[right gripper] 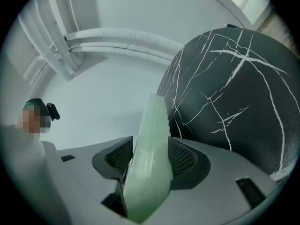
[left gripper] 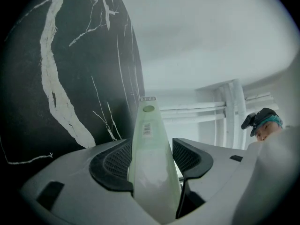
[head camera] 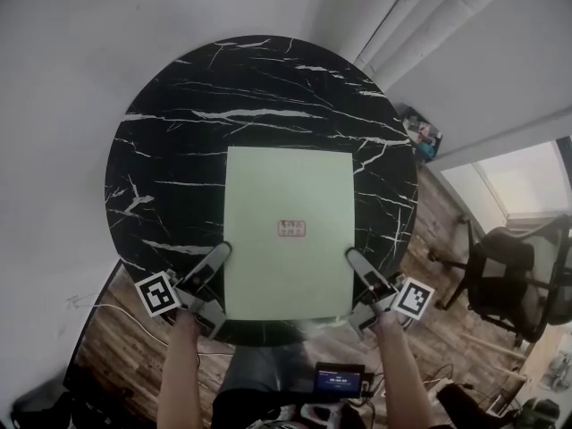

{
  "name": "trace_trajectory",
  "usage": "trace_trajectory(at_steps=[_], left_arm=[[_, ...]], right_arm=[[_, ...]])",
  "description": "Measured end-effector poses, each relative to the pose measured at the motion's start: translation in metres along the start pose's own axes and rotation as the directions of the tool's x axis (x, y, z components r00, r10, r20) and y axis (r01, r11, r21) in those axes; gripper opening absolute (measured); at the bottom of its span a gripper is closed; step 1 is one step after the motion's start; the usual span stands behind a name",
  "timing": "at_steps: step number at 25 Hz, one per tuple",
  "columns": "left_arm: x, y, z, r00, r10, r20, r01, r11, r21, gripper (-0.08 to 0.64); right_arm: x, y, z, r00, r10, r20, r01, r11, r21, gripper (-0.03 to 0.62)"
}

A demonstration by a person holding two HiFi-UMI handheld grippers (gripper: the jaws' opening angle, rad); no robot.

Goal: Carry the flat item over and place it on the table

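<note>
**Entry 1 — left tongs** [head camera: 213, 264]: clamped on the near left corner of the flat item, with the sheet pinched between both pads.

**Entry 2 — flat item** [head camera: 288, 239]: a pale green sheet with a small label [head camera: 291, 229] near its middle. It is spread over the near half of the round black marbled desk [head camera: 179, 114], its near edge close to the rim. I cannot tell whether it touches the surface.

**Entry 3 — right tongs** [head camera: 359, 268]: clamped on the near right corner in the same way.

**Handling note, my judgement:** I would lower both corners level and together. I would open the tongs only once the sheet lies flat, then back them straight out toward me so nothing drags it off the rim.
</note>
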State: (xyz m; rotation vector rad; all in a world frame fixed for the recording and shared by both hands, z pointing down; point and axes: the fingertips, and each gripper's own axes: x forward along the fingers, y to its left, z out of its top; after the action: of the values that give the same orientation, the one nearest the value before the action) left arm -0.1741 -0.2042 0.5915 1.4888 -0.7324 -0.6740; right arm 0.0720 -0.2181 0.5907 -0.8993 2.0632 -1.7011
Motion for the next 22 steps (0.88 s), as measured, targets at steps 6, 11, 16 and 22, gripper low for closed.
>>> trace_trajectory(at_steps=[6, 11, 16, 22], left_arm=[[0.002, 0.009, 0.007, 1.000, 0.008, 0.006, -0.008, 1.000, -0.005, 0.268], [0.004, 0.015, 0.012, 1.000, 0.013, 0.012, -0.013, 1.000, -0.017, 0.268], [0.004, 0.017, 0.016, 1.000, 0.027, 0.016, -0.027, 0.999, -0.027, 0.268], [0.006, 0.019, 0.018, 0.998, 0.057, 0.008, -0.057, 0.998, -0.023, 0.268]], right_arm=[[0.010, -0.005, 0.003, 1.000, -0.002, -0.013, 0.002, 1.000, -0.007, 0.222], [0.017, -0.010, 0.003, 1.000, -0.006, -0.022, 0.006, 1.000, -0.009, 0.222], [0.022, -0.013, 0.002, 0.999, -0.014, -0.034, 0.014, 1.000, -0.007, 0.221], [0.025, -0.014, 0.001, 0.999, -0.021, -0.043, 0.020, 0.999, -0.032, 0.221]])
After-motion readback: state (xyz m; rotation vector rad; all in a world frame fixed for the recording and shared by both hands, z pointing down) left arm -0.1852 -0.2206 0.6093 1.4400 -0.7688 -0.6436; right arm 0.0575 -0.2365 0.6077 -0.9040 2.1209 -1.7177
